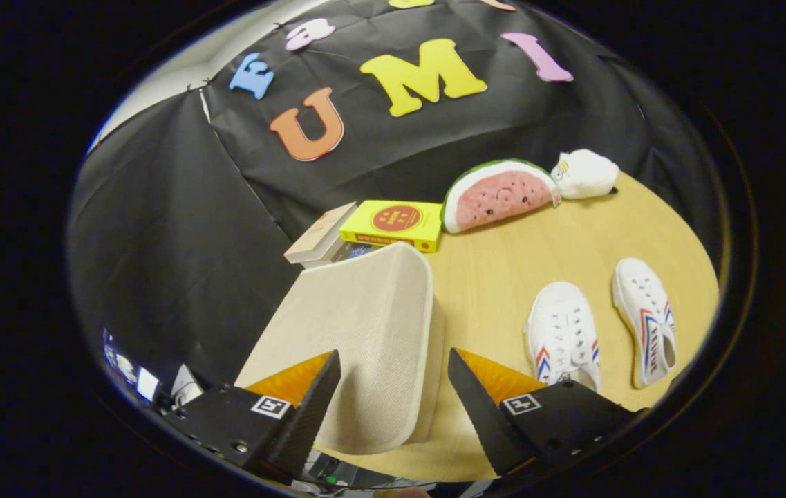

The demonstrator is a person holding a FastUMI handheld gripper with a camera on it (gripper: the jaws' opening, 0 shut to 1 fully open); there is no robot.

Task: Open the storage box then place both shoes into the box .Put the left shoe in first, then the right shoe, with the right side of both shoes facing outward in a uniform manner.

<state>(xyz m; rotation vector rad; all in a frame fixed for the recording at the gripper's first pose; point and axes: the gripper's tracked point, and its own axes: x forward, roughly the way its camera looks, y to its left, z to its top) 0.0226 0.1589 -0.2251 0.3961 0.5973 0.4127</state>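
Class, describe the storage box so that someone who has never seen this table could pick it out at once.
On the wooden table, find the open gripper. The storage box lies between its spread fingers and just beyond them, lid closed. It is the cream, rounded, textured box, far larger than the two white shoes beside it.

Gripper [394, 387]: black housings with square coded markers, screws, and textured wedge-shaped jaws.

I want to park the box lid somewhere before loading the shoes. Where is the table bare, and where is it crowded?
The widest bare wood lies between the storage box, the two shoes and the watermelon toy. The back edge is crowded: books, the watermelon toy and a white plush in a row. The gripper hangs open over the box.
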